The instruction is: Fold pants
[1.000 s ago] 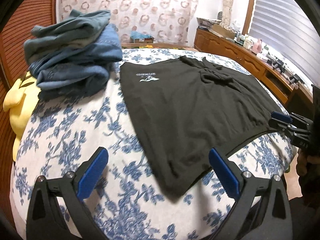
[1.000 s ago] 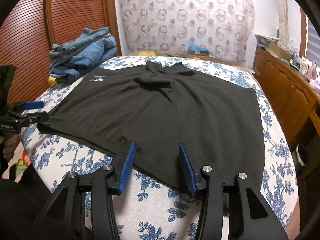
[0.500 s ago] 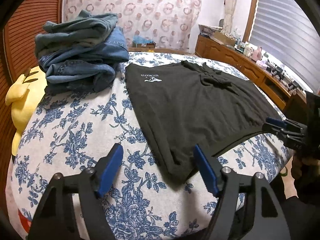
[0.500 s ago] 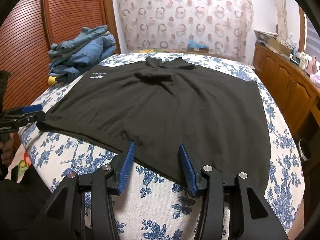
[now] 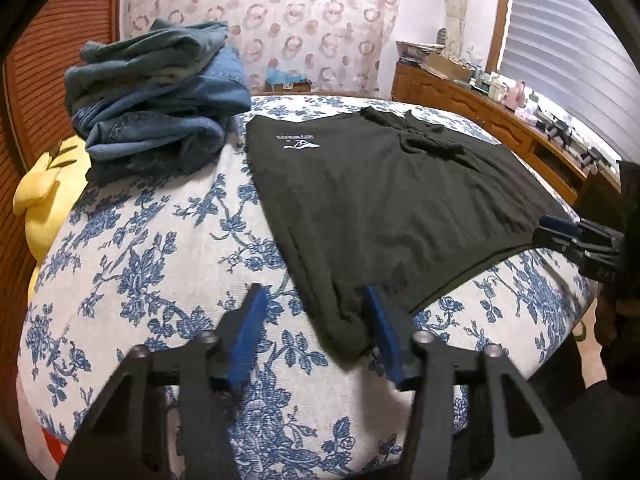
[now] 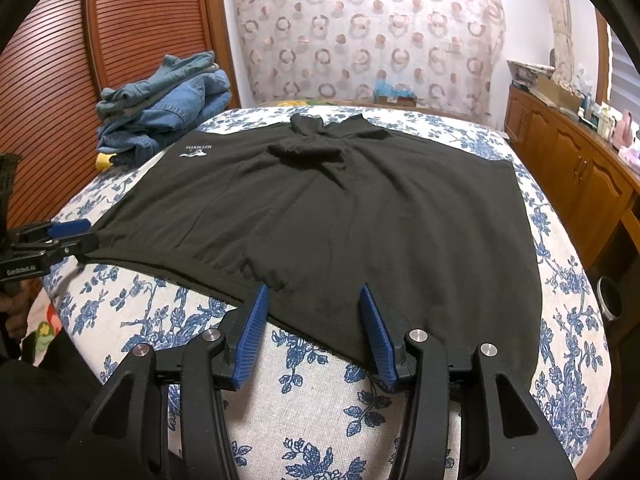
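A black garment [image 5: 380,200] with a small white logo [image 5: 298,142] lies spread flat on the floral bedspread [image 5: 140,260]. My left gripper [image 5: 314,300] sits at its near left corner. Its jaws are closing, the bunched corner lies between them against the right pad, and the left pad stands clear of it. In the right wrist view the same garment [image 6: 340,220] fills the bed. My right gripper [image 6: 313,292] straddles its near hem half open, with the cloth lying loose between the pads. Each gripper shows in the other's view, the right gripper [image 5: 560,232] and the left gripper [image 6: 68,236].
A pile of folded jeans [image 5: 156,112] sits at the bed's far left, a yellow plush [image 5: 48,192] beside it. A wooden dresser [image 6: 580,168] with clutter runs along the right. A louvred wooden door [image 6: 120,40] stands at the left. A round bin [image 6: 610,298] sits beside the bed.
My left gripper's jaws have narrowed from wide apart and now frame the garment's corner. The right gripper has kept still on the hem.
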